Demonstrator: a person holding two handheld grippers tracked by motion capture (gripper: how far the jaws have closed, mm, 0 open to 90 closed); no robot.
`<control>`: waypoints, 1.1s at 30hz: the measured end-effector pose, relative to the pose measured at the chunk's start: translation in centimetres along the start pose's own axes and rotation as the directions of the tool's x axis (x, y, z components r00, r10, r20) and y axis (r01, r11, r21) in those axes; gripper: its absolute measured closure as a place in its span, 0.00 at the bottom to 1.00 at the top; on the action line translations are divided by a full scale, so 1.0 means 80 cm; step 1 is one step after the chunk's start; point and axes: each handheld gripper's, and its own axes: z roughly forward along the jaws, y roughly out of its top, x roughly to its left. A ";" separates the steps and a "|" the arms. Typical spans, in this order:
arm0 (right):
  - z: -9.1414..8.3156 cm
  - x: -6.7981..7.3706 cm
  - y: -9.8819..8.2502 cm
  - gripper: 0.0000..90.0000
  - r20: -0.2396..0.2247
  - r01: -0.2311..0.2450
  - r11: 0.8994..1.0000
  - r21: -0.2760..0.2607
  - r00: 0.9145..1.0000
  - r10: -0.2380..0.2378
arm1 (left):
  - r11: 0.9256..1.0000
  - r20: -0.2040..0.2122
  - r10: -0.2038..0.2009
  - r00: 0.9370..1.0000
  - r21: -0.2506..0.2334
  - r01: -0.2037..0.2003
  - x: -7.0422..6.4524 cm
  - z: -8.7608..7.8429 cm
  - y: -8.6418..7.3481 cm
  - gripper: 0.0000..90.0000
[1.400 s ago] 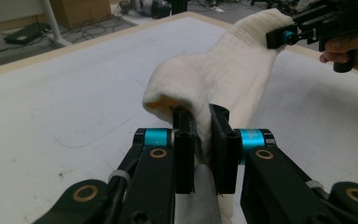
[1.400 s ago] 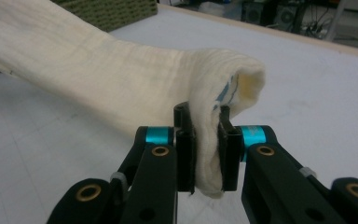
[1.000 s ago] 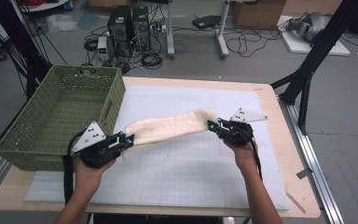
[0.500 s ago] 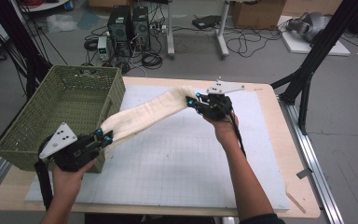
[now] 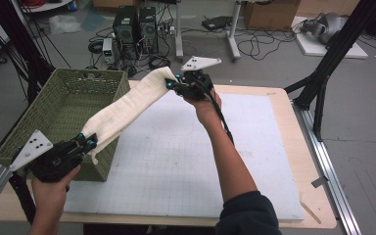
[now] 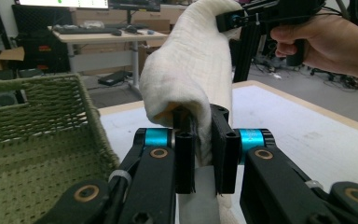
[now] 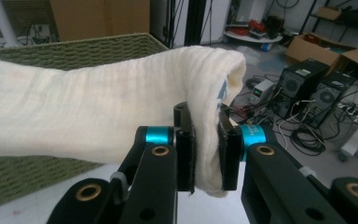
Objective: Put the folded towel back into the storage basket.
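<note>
A folded cream cloth hangs stretched in the air between both grippers, slanting over the near right corner of the green woven basket. My left gripper is shut on the cloth's lower end, low at the front left beside the basket. My right gripper is shut on the upper end, raised above the table's far edge. In the left gripper view the cloth rises from my left gripper toward the other hand. In the right gripper view the cloth runs leftward from my right gripper.
A white gridded mat covers the wooden table. The basket stands at the table's left end, partly off the mat. Black frame posts rise at the right; computer towers and cables lie on the floor beyond the table.
Both grippers carried the cloth leftward and apart. The right gripper rose toward the far edge; the left dropped back to the front left, so the cloth now slants over the basket's corner.
</note>
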 end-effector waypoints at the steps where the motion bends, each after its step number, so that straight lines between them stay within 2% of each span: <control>1: 0.007 0.001 0.005 0.90 -0.001 0.009 1.000 -0.005 1.000 -0.009 | 1.000 -0.005 0.001 1.000 -0.004 -0.001 0.001 -0.002 0.001 0.91; 8: 0.049 0.008 0.035 0.90 -0.017 0.035 0.999 0.009 0.999 -0.034 | 1.000 -0.050 0.002 0.999 -0.019 -0.003 0.012 -0.015 0.005 0.91; 17: 0.113 0.023 0.074 0.90 -0.039 0.060 0.998 0.026 0.998 -0.059 | 1.000 -0.112 -0.009 0.994 -0.023 0.006 0.030 -0.030 0.006 0.90; 27: 0.178 0.046 0.100 0.90 -0.062 0.077 0.996 0.051 0.995 -0.073 | 1.000 -0.195 -0.004 0.981 -0.001 0.004 0.046 -0.042 0.000 0.90; 33: 0.215 0.058 0.103 0.90 -0.071 0.079 0.994 0.076 0.995 -0.074 | 1.000 -0.217 -0.015 0.976 -0.001 0.015 0.055 -0.048 -0.003 0.90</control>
